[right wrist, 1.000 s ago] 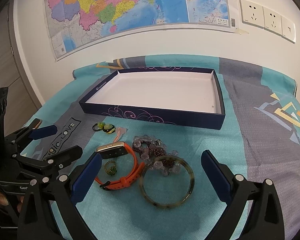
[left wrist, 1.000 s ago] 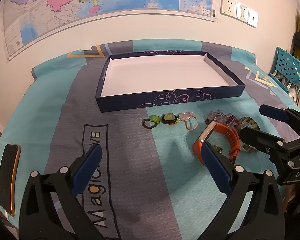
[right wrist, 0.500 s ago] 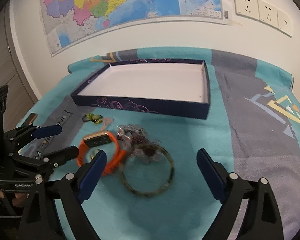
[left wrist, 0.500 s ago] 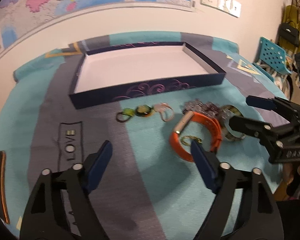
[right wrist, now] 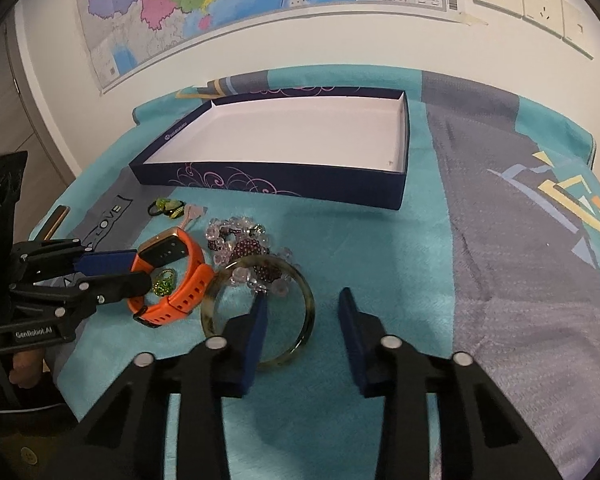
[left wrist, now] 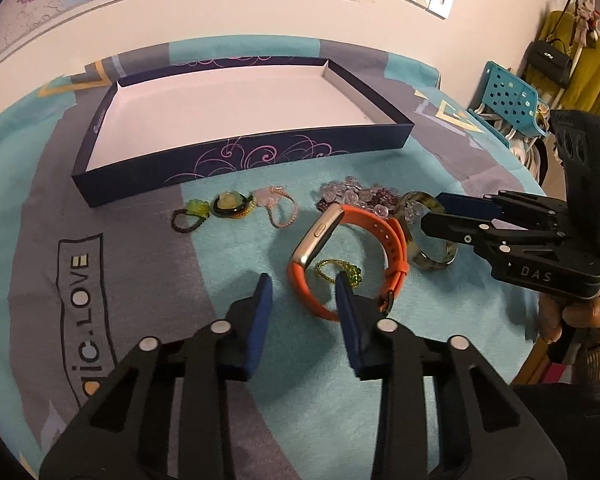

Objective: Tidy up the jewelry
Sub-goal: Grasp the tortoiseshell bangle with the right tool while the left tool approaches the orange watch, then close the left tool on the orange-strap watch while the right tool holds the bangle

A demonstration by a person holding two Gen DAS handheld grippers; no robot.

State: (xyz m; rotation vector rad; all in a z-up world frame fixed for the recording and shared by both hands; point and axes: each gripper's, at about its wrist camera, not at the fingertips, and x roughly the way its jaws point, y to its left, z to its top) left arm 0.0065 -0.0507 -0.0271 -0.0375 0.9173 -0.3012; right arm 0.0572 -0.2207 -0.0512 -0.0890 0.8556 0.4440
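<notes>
Jewelry lies loose on the surface [right wrist: 380, 264] near the empty box [right wrist: 284, 178]. We have just been narrowing both jaws: left hand-held gripper [left wrist: 300, 286] straddles the orange watch [left wrist: 392, 240], right hand-held gripper [right wrist: 302, 300] straddles the bangle [right wrist: 306, 294], neither gripping yet.

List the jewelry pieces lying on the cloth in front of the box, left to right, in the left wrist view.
Green-charm dark band → black-and-yellow charm → pink cord bracelet → orange watch → mottled bangle.
</notes>
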